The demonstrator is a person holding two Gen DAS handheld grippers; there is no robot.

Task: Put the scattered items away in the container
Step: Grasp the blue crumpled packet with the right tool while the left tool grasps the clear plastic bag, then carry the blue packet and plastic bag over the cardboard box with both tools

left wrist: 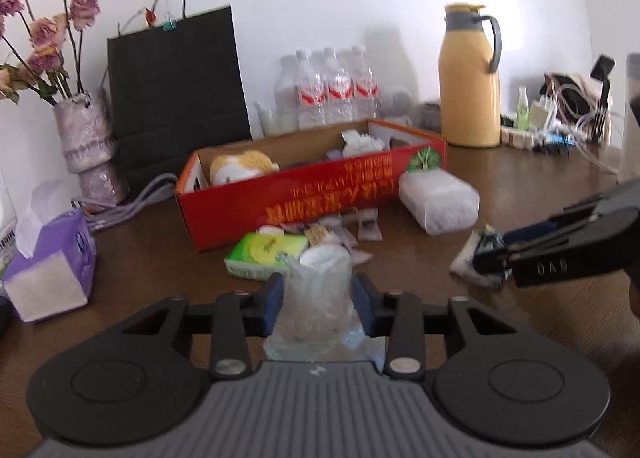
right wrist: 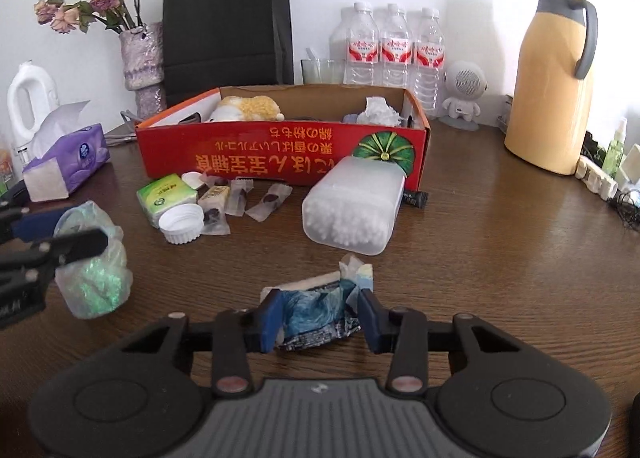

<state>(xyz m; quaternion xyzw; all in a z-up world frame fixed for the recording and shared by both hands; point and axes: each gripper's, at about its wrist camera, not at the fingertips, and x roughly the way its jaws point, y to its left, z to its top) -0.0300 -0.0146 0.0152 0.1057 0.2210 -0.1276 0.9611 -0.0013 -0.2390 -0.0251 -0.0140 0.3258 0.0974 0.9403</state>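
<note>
A crumpled clear plastic bag (left wrist: 316, 298) stands on the brown table between the blue pads of my left gripper (left wrist: 318, 290), which press on both of its sides. In the right wrist view the same bag (right wrist: 96, 278) sits at the left in the left gripper (right wrist: 76, 232). My right gripper (right wrist: 320, 310) is shut on a crumpled blue and white packet (right wrist: 316, 306) lying on the table. The red cardboard box (right wrist: 280, 154) stands behind, holding a plush toy (right wrist: 248, 106) and crumpled paper (right wrist: 376, 110).
In front of the box lie a green tissue pack (right wrist: 164, 194), a white cap (right wrist: 182, 222), several small sachets (right wrist: 248, 198) and a translucent cotton-swab case (right wrist: 352, 210). A purple tissue box (right wrist: 68, 162), vase, black bag, water bottles and yellow jug (right wrist: 552, 78) line the back.
</note>
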